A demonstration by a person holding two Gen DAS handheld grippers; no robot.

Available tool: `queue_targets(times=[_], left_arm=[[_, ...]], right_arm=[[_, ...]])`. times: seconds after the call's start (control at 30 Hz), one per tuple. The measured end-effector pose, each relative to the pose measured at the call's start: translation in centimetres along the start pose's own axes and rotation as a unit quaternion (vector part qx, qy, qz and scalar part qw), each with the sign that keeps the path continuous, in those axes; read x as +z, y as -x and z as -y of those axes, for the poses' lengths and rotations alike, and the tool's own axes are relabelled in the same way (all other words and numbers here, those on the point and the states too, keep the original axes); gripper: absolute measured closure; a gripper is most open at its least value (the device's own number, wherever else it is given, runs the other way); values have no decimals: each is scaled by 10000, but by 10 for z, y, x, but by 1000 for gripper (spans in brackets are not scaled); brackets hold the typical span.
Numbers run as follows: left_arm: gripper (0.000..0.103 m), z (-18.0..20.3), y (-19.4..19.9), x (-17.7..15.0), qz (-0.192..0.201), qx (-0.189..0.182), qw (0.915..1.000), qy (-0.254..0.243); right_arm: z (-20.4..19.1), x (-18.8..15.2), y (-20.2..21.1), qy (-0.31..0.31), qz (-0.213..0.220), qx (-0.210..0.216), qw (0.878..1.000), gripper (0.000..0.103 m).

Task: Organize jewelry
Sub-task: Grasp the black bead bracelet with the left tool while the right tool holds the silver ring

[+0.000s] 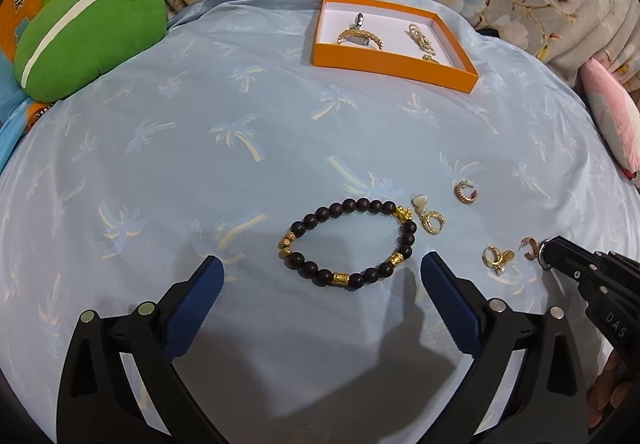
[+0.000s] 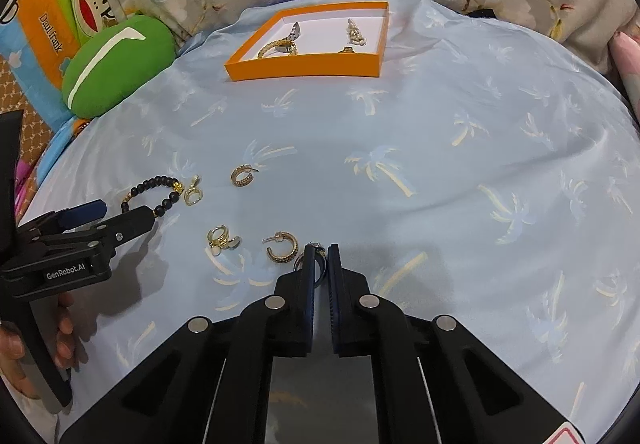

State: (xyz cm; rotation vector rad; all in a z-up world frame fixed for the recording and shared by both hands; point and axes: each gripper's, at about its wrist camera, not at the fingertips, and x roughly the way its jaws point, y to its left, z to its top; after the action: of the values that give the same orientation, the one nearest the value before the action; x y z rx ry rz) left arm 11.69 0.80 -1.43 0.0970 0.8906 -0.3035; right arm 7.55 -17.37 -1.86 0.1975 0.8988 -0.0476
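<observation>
The left hand-held gripper (image 1: 322, 272) hovers with its blue-padded fingers spread wide over the pale blue palm-print cloth (image 1: 160, 172), and nothing sits between them. Just beyond its tips lies the dark beaded bracelet (image 1: 346, 242) with gold spacer beads, flat on the cloth. To the right of the bracelet lie loose gold earrings: a hoop with a pale heart charm (image 1: 428, 218) touching the bracelet's right end, a ribbed half-hoop (image 1: 464, 193) a little farther off, another charm hoop (image 1: 496, 258) nearer, and a ribbed half-hoop (image 2: 283, 248) just beside the right tool.

The right hand-held gripper (image 2: 321, 250) has its jaws drawn close on a small silver ring (image 2: 317, 260), which stands upright between the pads at the tips, low over the cloth.

At the far side sits the orange jewelry box (image 1: 384, 70), white inside, with a gold bangle (image 1: 360, 38) and several smaller pieces in it. A green plush cushion (image 1: 86, 44) lies far left.
</observation>
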Motion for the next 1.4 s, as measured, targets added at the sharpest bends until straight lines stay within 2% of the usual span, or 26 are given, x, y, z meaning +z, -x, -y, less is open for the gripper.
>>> queue_targets(times=[0.3,0.43,0.47,0.57,0.6,0.73,0.97,1.07,1.2,1.4], left_arm=[[5,16,-12,8,-127,264,9993,-236],[6,19,-13,10,-115,253,9994,-195],[6,19,-12,10,-112,241,9995,-193],[6,18,-12,10,-105,213,9996,-179],[6,19,-12,9,-109,224,9995,-190],[6,18,-11,9,-113,235,9995,-197],[5,18,-11,9,-109,211,9995,-188],[5,16,-11,9,-102,182,9996,-174],[5,15,-10,9,-91,144,9997,-147],[8,16,-12,11,-111,291,9994,-174]], right_arm=[[2,-2,1,-101,-16,149,9998,96],[0,-2,4,-86,55,167,9998,94],[1,-2,6,-105,81,204,9997,90],[-3,-4,10,-23,165,165,9997,65],[-6,-4,10,41,153,123,9998,64],[-13,-4,4,166,29,-23,9999,65],[-25,-2,-2,329,-23,-451,9984,85],[-28,-2,-2,346,-3,-581,9977,85],[-21,-2,0,121,21,-399,9991,85],[-10,-2,2,-147,60,-83,9998,85]])
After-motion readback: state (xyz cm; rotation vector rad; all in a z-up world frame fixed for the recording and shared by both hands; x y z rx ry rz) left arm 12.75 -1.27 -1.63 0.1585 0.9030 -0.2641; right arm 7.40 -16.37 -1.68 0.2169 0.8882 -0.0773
